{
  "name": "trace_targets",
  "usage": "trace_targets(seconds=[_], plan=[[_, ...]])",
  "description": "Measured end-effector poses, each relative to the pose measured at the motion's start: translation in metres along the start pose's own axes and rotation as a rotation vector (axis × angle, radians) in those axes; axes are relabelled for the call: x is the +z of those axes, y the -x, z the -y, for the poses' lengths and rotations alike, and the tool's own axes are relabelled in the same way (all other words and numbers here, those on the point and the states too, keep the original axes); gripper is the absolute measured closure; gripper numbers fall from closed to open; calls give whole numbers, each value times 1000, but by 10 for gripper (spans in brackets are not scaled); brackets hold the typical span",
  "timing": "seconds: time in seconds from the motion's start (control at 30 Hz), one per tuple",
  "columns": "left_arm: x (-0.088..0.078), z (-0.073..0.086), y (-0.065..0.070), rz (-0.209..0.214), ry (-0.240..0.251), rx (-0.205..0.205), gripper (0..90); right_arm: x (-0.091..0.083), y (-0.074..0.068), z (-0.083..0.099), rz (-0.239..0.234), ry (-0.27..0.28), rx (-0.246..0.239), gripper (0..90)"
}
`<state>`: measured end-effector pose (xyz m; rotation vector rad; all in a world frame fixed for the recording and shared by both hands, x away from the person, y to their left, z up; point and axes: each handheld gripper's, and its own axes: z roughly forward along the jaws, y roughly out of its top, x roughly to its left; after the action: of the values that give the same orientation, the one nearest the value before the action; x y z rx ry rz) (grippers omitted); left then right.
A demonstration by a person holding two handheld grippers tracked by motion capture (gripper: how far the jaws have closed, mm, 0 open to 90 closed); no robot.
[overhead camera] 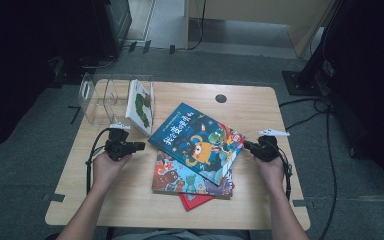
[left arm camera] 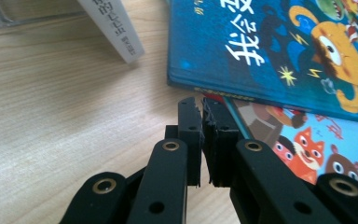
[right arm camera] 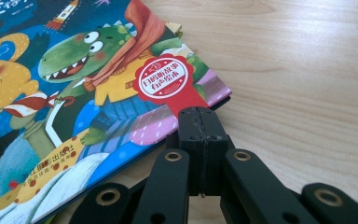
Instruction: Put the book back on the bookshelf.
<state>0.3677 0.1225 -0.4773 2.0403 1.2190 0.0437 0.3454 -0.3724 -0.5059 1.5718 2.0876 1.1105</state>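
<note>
A blue picture book point(overhead camera: 195, 139) point(left arm camera: 270, 46) point(right arm camera: 74, 84) lies askew on top of a second colourful book point(overhead camera: 177, 177) point(left arm camera: 307, 144), with a red book point(overhead camera: 196, 201) at the bottom of the pile. My left gripper point(overhead camera: 139, 146) point(left arm camera: 201, 105) is shut and holds nothing; it points at the pile's left edge, a little short of it. My right gripper point(overhead camera: 246, 145) point(right arm camera: 201, 114) is shut and holds nothing. Its tips sit right at the blue book's right corner, by the red seal; I cannot tell whether they touch it.
A clear plastic book stand point(overhead camera: 100, 97) is at the table's back left, with a white and green book point(overhead camera: 141, 105) point(left arm camera: 114, 28) leaning in it. The wooden table point(overhead camera: 130, 200) has a cable hole point(overhead camera: 221, 98) near its back edge. Bare wood lies in front of and beside the pile.
</note>
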Motion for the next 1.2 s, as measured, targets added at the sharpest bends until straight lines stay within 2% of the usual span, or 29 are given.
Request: trace_targets(seconds=[0.2, 0.4, 0.6, 0.8, 0.97, 1.2], plan=[[4, -1, -9, -18, 6, -25, 871, 11, 1, -10, -4, 1, -9, 900], [13, -4, -16, -25, 15, -45, 870, 14, 2, -11, -22, 9, 16, 900], [18, -7, -17, -41, 13, -26, 867, 12, 0, -10, -36, 5, 18, 900], [25, -8, -18, -45, 0, -29, 867, 8, -5, -7, -50, 4, 7, 900], [26, -9, -18, -22, -13, -44, 900, 7, -8, -4, -58, -1, -7, 899], [25, -7, -3, 42, -29, -12, 900, 6, -4, -3, -60, -13, 3, 899]])
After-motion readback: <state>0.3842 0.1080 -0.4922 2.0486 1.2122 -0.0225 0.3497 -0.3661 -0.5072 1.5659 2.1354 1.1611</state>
